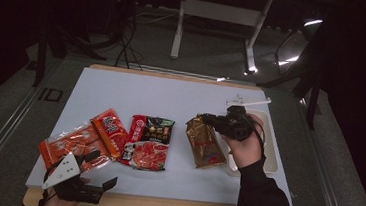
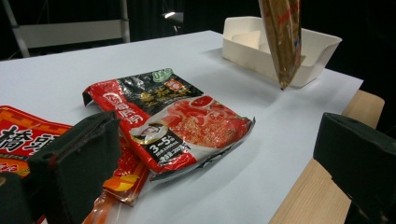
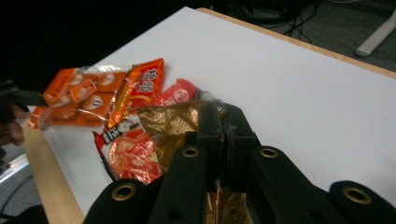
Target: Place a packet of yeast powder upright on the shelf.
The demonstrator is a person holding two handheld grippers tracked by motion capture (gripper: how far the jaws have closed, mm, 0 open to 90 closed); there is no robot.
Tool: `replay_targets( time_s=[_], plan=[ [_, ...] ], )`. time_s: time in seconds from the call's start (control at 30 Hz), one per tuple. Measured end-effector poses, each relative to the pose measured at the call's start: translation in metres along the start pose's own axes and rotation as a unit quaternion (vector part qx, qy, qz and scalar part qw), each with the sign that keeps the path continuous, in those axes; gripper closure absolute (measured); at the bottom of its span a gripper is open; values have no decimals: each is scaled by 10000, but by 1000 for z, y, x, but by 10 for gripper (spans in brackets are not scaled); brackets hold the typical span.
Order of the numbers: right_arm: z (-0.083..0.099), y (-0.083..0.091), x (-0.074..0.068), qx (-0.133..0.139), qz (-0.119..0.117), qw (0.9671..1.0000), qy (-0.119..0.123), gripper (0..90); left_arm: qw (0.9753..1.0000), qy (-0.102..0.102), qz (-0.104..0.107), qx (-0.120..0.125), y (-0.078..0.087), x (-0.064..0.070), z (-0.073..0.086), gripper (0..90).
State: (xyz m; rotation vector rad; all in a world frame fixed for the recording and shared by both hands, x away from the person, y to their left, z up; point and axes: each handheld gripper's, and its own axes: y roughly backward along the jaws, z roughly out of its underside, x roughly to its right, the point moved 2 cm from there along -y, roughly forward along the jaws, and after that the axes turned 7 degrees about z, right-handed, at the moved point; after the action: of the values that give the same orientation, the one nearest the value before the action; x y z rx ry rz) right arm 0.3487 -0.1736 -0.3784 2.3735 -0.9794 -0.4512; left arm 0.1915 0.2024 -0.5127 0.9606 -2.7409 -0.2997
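Note:
A gold-brown packet [image 1: 206, 144] hangs from my right gripper [image 1: 210, 119], which is shut on its top edge. Its lower corner hangs just above the table in front of the white tray [image 2: 322, 49], as the gold-brown packet [image 2: 282, 37] shows in the left gripper view. In the right gripper view the gripper [image 3: 223, 125] pinches the crinkled gold-brown packet [image 3: 163, 125]. My left gripper [image 1: 100, 170] hovers at the table's near left edge, open and holding nothing. Its wide gap [image 2: 215, 163] faces a red-and-black packet [image 2: 173, 126].
Flat on the white table [image 1: 171, 99] lie the red-and-black packet [image 1: 148, 141], an orange-red packet [image 1: 110, 132] and a clear orange packet [image 1: 69, 146], in a row at the left. The white tray [image 1: 269, 140] sits at the right edge. Table legs and cables stand beyond.

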Motion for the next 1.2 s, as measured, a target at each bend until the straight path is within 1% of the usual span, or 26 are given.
replay_targets(
  time_s=[0.13,0.2,0.23,0.33,0.4,0.5,0.57,0.73,0.83,0.9,1.07,1.2],
  plan=[
    [-7,2,2,88,8,10000,-44,877,10000,7,-32,4,0,-1,0,12],
    [-11,2,4,120,48,9999,-34,877,10000,5,-23,-28,0,-1,0,12],
    [-13,2,5,148,75,9999,-22,877,10000,11,-24,-4,0,-1,0,12],
    [-19,5,11,214,106,9997,-93,876,10000,9,-31,15,1,-1,0,12],
    [-23,8,15,288,171,9994,-122,876,10000,17,-29,-2,0,-1,0,12],
    [-29,15,23,367,264,9988,-165,877,10000,38,-39,36,1,-1,0,12],
    [-33,20,29,433,293,9984,-234,876,10000,39,-47,29,1,-1,0,12],
    [-42,34,49,573,491,9965,-360,876,10000,48,-38,10,1,0,1,12],
    [-47,39,62,622,572,9954,-446,876,10000,40,-78,7,3,0,1,12],
    [-49,41,69,642,580,9948,-530,876,9999,46,-98,9,3,0,1,12],
    [-53,45,92,660,838,9926,-580,876,9999,58,-138,7,5,0,2,12],
    [-49,48,109,647,1029,9904,-658,875,9998,77,-173,2,7,0,3,12]
  ],
)
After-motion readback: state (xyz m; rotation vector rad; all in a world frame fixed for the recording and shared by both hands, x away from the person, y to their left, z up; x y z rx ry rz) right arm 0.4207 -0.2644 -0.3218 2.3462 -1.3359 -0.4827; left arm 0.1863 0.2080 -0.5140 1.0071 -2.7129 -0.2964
